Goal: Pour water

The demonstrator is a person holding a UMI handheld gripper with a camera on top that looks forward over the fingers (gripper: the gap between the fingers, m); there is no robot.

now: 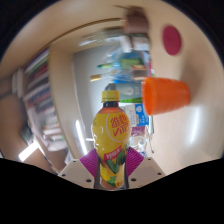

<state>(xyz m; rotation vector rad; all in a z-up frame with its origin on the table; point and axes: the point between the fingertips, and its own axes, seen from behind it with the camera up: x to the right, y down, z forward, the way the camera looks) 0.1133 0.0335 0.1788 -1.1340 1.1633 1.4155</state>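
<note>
gripper [112, 168]: sitting at 6 o'clock, fingers clamping on the bottle from both sides – pink pads [90, 163] pressing its lower body
bottle [112, 135]: yellow, green cap at top, red-and-green label with fruit print – standing upright between the fingers, rising toward centre
cup [165, 95]: orange, lying on its side in the air at about 2 o'clock from the bottle, mouth facing the bottle's cap; not touching the bottle; what is holding it – cannot tell
red disc [172, 39]: showing at 1 o'clock, beyond the cup, on a pale surface
shelves [40, 85]: running along 9 to 10 o'clock, packed with items too blurred to name
background: clutter behind the bottle at 12 o'clock, blue-and-white shapes, unreadable
</note>
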